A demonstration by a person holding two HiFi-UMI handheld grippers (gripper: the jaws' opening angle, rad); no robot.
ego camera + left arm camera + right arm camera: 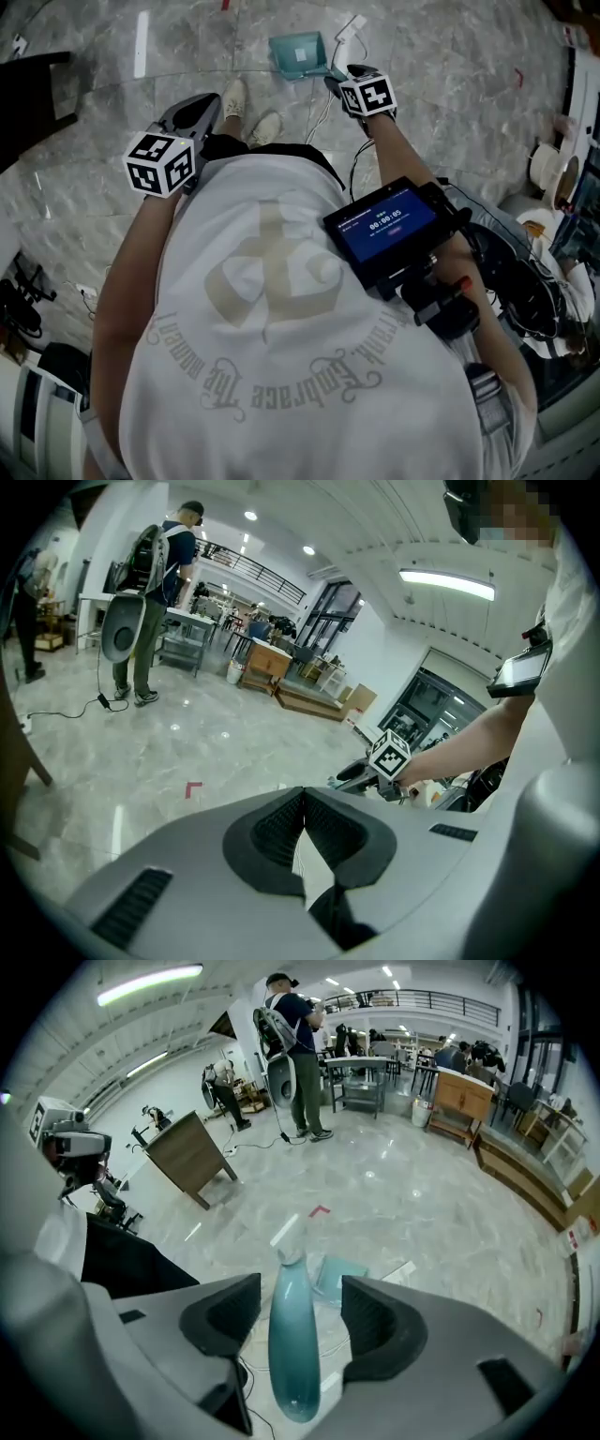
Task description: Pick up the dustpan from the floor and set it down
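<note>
Between the jaws of the right gripper (302,1312) stands the glossy teal handle (292,1344) of the dustpan. The two dark ribbed pads are held apart, with a sliver of floor showing on either side of the handle, so they bracket it without pinching it. The handle tapers away from the gripper to a pale collar, and below that sits the teal plastic dustpan (298,54) itself, with its shallow square pan flat on the grey marble floor (450,66). The right gripper hangs just beside the pan, on its handle side, with the arm stretched out towards it.

The left gripper (302,827) is drawn back, well apart from the dustpan, and its jaws are pressed together along a single seam with nothing caught in them. Its black-and-white marker cube (161,161) sits by the wearer's elbow.

The wearer's pale shoes (248,112) are planted near the dustpan, roughly between it and the left gripper. A thin dark cable (319,117) trails over the marble from near the pan back towards the person. A black screen with a blue display (386,225) is strapped at the chest, farther from the dustpan than either gripper.

Beyond the dustpan there is a small red corner mark (321,1210) on the floor. Farther off, to one side, stands a brown wooden board (192,1157), and well past the pan another person wearing a backpack rig (295,1049) stands by some tables.
</note>
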